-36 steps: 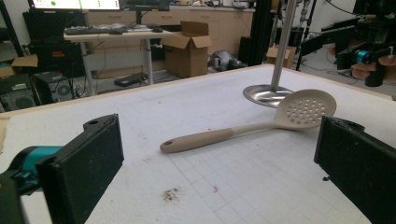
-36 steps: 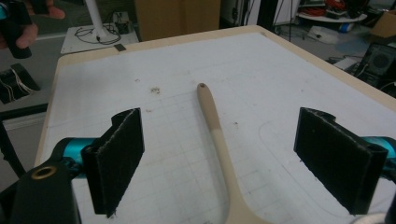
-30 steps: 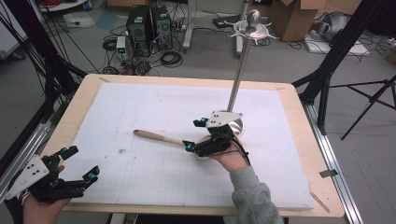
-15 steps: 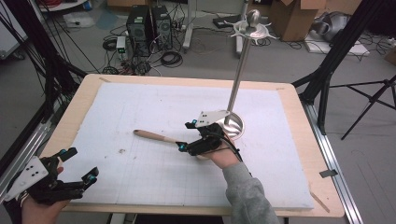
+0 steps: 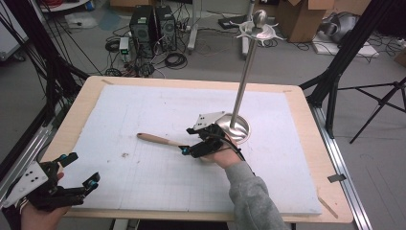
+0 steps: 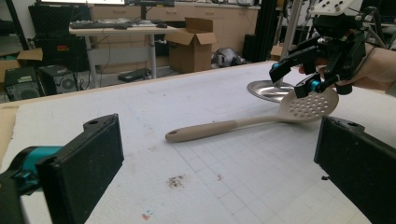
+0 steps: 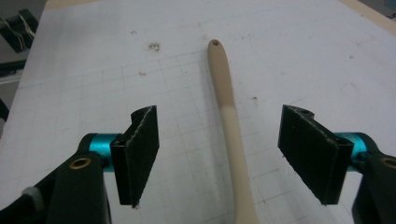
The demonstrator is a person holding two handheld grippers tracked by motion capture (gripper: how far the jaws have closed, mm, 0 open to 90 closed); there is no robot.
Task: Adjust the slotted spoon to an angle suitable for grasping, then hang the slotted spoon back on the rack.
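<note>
A beige slotted spatula [image 5: 160, 140] lies flat on the white gridded mat [image 5: 143, 182] that covers the wooden surface [image 5: 306, 143]. Its handle points toward the left side of the mat. Its perforated head [image 6: 308, 105] lies just beside the round base of a metal stand [image 5: 244, 81].

The right tool [image 5: 194, 149] is positioned over the spatula near the junction of handle and head. Its jaws are spread wide. In the right gripper view, the handle [image 7: 229, 116] runs up the middle of the gap between the two black pads [image 7: 140, 149], with clear space on both sides, and no pad touches it. In the left gripper view, the right tool [image 6: 299, 77] hangs directly above the perforated head, with the stand base [image 6: 271, 89] behind it.

The left tool [image 5: 79, 170] is located at the near left corner of the mat, well apart from the spatula. Its jaws are spread and hold nothing. In the left gripper view, its pads [image 6: 88, 168] frame the mat, with the spatula lying across the middle distance.

Small dark specks [image 6: 176, 181] mark the mat between the left tool and the spatula handle.
</note>
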